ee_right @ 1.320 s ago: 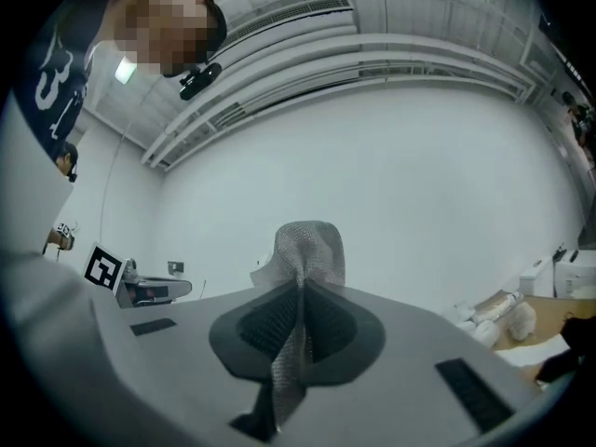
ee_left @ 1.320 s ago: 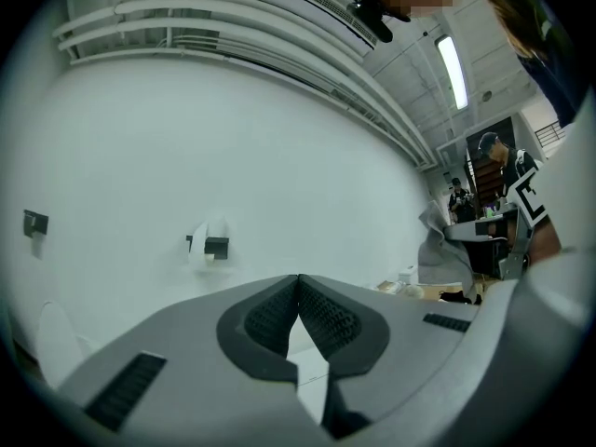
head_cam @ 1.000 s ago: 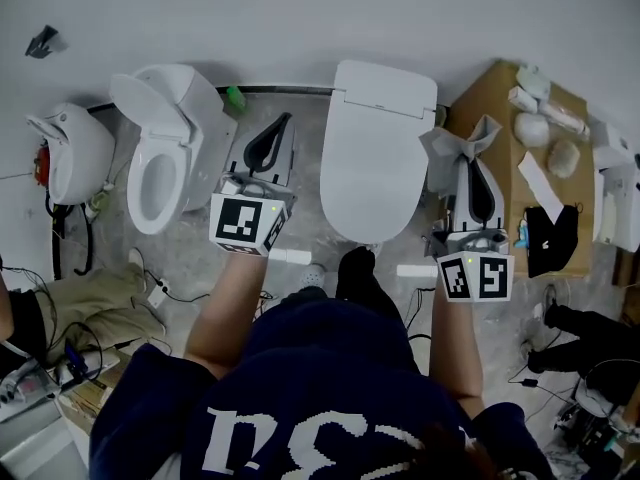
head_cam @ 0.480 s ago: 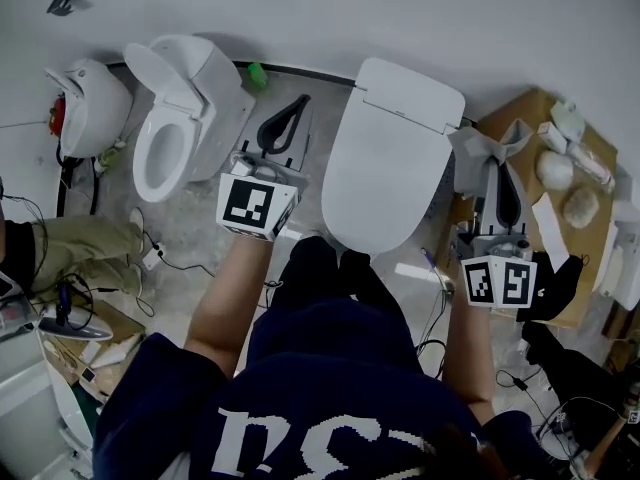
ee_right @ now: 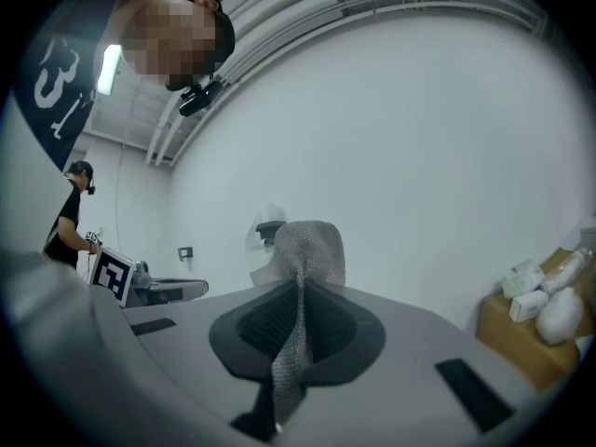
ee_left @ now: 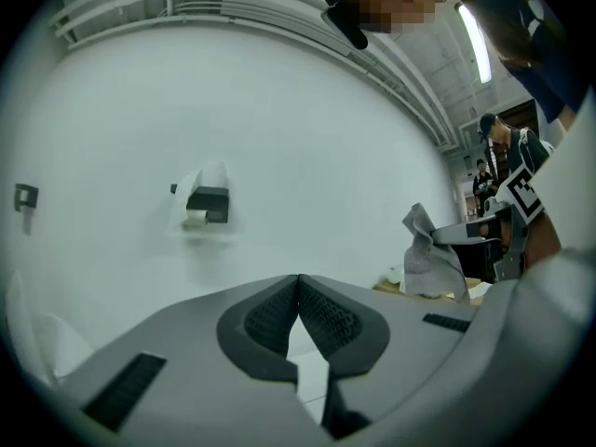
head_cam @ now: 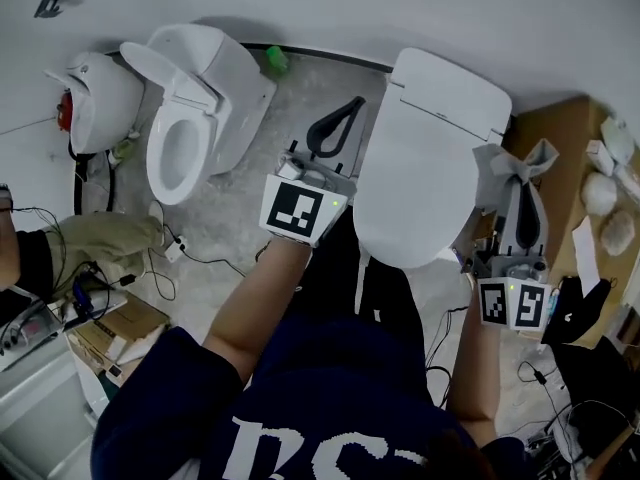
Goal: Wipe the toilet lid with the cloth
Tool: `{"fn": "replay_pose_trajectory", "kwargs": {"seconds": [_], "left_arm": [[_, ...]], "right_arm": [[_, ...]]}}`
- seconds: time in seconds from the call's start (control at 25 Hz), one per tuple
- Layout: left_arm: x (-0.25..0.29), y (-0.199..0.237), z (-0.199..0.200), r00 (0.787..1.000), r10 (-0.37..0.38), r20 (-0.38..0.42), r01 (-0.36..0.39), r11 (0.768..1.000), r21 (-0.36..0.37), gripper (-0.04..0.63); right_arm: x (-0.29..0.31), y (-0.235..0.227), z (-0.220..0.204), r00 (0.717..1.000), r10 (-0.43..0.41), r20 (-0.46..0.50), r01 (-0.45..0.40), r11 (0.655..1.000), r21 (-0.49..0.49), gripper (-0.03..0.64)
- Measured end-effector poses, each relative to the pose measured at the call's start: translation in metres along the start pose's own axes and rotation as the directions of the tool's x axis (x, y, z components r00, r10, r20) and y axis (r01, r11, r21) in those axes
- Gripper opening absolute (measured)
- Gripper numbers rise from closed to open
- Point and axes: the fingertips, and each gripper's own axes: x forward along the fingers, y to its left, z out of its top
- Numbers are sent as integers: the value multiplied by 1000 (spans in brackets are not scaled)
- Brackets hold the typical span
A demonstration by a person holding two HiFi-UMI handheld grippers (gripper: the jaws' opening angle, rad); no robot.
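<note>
My tools now sit further right: right tool (head_cam: pixel 521 186) pinches the cloth (head_cam: pixel 515 161) beside the toilet lid (head_cam: pixel 425 158), ready to wipe; left tool (head_cam: pixel 348 113) rests empty, jaws together.

White "31" on the person's dark shirt (ee_right: pixel 53 87).

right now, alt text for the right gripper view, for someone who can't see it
The right gripper has its jaws shut on a grey mesh cloth, which sticks up above them and hangs below. Behind is a plain white wall, with a cardboard box bearing white items at the far right.
</note>
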Motion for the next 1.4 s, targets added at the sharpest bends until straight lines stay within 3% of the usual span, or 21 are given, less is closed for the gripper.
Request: {"fn": "replay_pose_trajectory", "kwargs": {"seconds": [0.32, 0.48, 0.8, 1.12, 1.4], "left_arm": [[61, 69, -86, 999, -15, -38, 13, 997, -72, 20], [94, 87, -130, 999, -12, -40, 10, 999, -53, 20], [141, 109, -234, 998, -5, -57, -1, 993, -118, 20], [151, 113, -333, 990, -20, -137, -3, 986, -166, 20], [146, 110, -370, 983, -11, -181, -26, 979, -204, 20]], "right_arm": [[99, 14, -102, 996, -50, -73, 52, 998, 31, 34], [139, 4, -155, 992, -38, -123, 44, 998, 51, 35], [232, -24, -291, 972, -20, -234, 35, 997, 62, 36], [284, -30, -444, 900, 24, -435, 11, 997, 79, 38], [297, -39, -495, 839, -35, -542, 58, 998, 26, 38]]}}
